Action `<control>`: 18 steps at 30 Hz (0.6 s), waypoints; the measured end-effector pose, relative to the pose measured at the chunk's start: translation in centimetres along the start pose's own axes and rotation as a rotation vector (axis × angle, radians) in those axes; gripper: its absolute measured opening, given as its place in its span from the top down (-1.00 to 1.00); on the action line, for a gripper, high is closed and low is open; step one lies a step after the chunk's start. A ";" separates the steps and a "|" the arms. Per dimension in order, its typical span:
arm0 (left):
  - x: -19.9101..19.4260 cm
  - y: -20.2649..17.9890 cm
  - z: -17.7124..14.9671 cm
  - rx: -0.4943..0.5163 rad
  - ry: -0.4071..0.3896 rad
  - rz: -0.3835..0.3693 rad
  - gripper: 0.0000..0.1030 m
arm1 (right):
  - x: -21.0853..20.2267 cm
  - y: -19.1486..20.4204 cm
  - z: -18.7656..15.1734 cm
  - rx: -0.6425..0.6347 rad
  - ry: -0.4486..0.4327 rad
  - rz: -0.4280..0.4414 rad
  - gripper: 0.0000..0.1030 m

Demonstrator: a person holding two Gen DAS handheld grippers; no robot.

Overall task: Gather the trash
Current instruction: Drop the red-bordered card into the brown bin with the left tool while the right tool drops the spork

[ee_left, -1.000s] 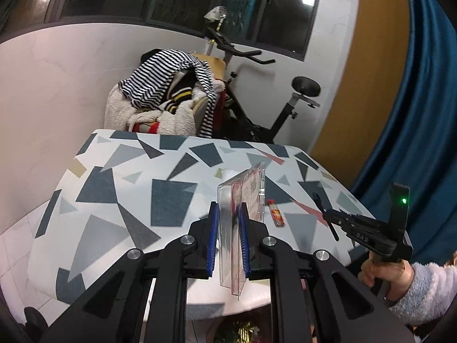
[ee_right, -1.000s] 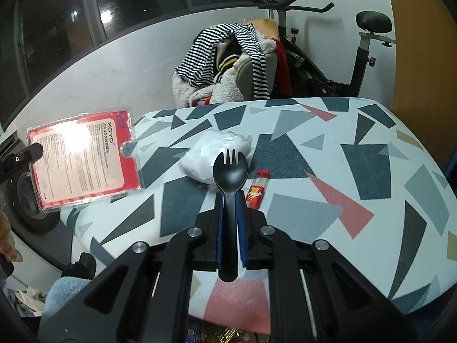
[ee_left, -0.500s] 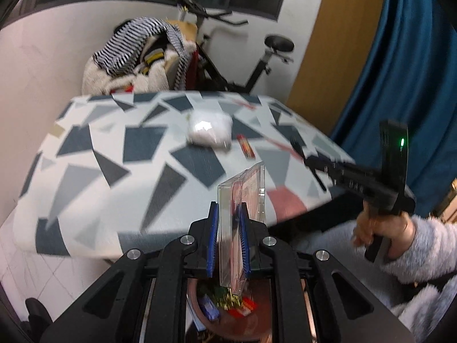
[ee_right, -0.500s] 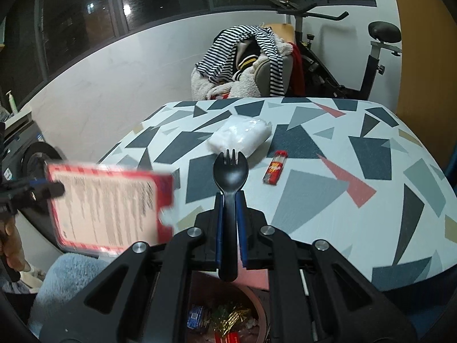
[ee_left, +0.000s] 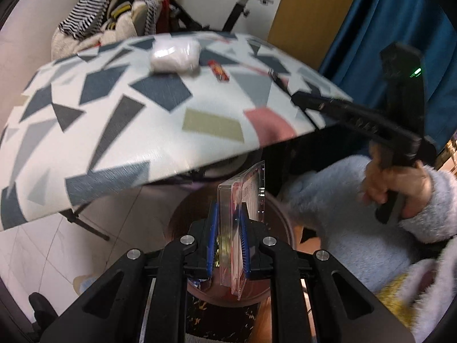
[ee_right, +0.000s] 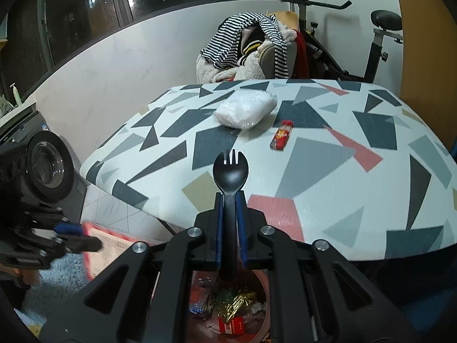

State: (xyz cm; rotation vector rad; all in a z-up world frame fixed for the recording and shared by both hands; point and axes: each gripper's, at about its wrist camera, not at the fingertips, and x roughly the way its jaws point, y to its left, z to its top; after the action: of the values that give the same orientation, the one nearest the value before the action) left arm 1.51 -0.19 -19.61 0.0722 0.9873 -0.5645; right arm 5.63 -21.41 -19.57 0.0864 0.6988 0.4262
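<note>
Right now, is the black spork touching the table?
Apart. The right wrist view shows the spork clamped upright in the right gripper, raised off the table, above the bin.

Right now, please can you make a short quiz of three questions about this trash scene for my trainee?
1. True or false: the right hand-held gripper is shut on a black spork.
2. What does the left hand-held gripper hold? A) a paper cup B) a clear plastic package C) a sponge
3. Fill in: two items lie on the patterned table, a white plastic bag and a small ____ packet.

Key: 1 true. 2 B; the package hangs above the brown trash bin. 3 red.
</note>
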 end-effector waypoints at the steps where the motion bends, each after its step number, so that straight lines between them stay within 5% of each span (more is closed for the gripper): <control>1: 1.1 0.0 -0.1 0.003 0.021 0.002 0.72 | 0.1 -0.1 -0.1 0.001 0.002 0.000 0.75; 6: 4.5 -0.2 -0.4 0.004 0.070 0.000 0.69 | 0.4 -0.8 -1.3 0.027 0.022 0.001 0.75; 8: 5.0 -0.3 -0.2 0.000 0.045 -0.018 0.14 | 0.6 -0.9 -1.7 0.034 0.032 0.003 0.75; 18: 0.0 0.5 1.9 -0.084 -0.154 0.062 -0.55 | 2.3 -0.1 -4.3 -0.002 0.115 0.041 0.75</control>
State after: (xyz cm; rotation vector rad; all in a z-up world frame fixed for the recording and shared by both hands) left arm 3.15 -0.35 -18.62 -0.0157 0.8551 -0.4642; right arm 4.49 -20.86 -24.26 0.0744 0.8105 0.4737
